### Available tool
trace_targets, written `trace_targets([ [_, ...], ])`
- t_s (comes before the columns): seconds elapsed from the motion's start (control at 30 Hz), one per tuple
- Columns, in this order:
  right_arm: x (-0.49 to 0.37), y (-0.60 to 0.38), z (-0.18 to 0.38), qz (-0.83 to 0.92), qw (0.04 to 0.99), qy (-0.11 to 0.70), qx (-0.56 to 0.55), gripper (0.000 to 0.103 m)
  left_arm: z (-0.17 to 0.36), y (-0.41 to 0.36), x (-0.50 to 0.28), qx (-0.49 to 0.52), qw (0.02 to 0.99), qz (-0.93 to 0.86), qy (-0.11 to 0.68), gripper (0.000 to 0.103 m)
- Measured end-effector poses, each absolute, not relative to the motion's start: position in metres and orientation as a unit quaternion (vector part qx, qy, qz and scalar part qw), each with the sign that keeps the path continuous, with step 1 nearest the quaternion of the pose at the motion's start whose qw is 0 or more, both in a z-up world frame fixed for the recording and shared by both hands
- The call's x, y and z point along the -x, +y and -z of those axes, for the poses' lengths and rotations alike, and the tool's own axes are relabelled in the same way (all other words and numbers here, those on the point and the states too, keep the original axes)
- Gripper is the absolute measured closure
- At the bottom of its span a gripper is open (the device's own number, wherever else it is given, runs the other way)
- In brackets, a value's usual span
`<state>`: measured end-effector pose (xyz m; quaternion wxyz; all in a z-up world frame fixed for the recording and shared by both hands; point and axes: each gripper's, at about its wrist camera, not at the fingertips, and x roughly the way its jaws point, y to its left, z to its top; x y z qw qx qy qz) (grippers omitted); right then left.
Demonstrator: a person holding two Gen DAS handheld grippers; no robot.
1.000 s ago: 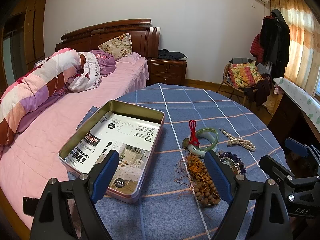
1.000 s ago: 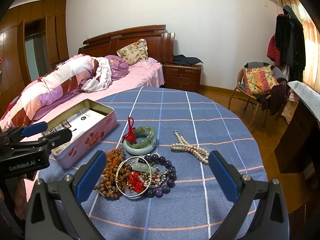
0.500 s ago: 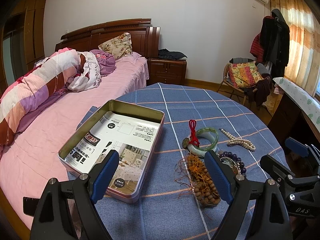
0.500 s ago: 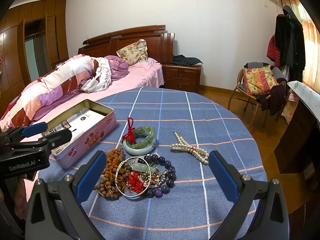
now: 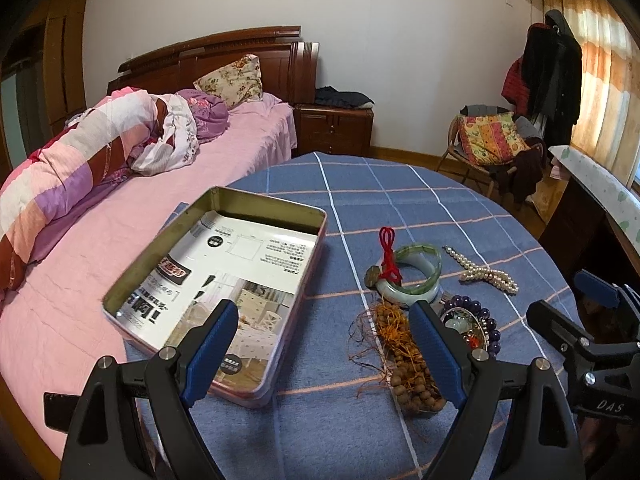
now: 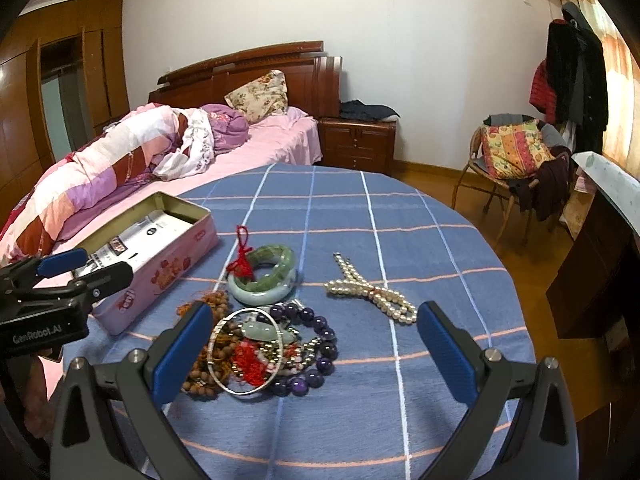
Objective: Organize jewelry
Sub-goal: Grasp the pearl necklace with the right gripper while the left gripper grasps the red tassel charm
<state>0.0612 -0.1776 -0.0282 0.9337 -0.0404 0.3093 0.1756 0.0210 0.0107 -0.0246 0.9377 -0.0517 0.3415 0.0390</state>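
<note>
An open pink tin box (image 5: pixel 280 212) (image 6: pixel 168 268) lined with a printed sheet sits on the left of the blue checked table. Right of it lies jewelry: a green jade bangle with a red knot (image 5: pixel 416 276) (image 6: pixel 264 276), a pearl strand (image 5: pixel 484 274) (image 6: pixel 372 292), a brown wooden bead string (image 5: pixel 404 364) (image 6: pixel 204 376), purple beads (image 6: pixel 316 332) and a thin silver bangle (image 6: pixel 246 354). My left gripper (image 5: pixel 324 352) is open and empty, above the table's near edge between box and beads. My right gripper (image 6: pixel 312 352) is open and empty, just before the jewelry pile.
The round table (image 6: pixel 420 240) has its edge close on the right. A pink bed (image 5: pixel 140 208) lies to the left behind the box. A chair with clothes (image 6: pixel 516 160) and a dark cabinet (image 6: pixel 600 264) stand to the right.
</note>
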Motion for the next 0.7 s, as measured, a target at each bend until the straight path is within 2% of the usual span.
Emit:
trace_targets([
  [0.33,-0.088,-0.201,0.044,-0.145,0.931,0.333,0.035,0.000,0.031,-0.017,-0.069,0.011,0.935,-0.007,0.353,0.016],
  [0.47,-0.100,-0.208,0.048,-0.138,0.929,0.341,0.033,0.005,0.034,-0.025,-0.096,0.002,0.934,0.003,0.356,0.016],
  [0.7,-0.118,-0.218,0.050,-0.126,0.929,0.346,0.030,0.006,0.050,-0.024,-0.134,0.023,0.920,0.013,0.392,0.016],
])
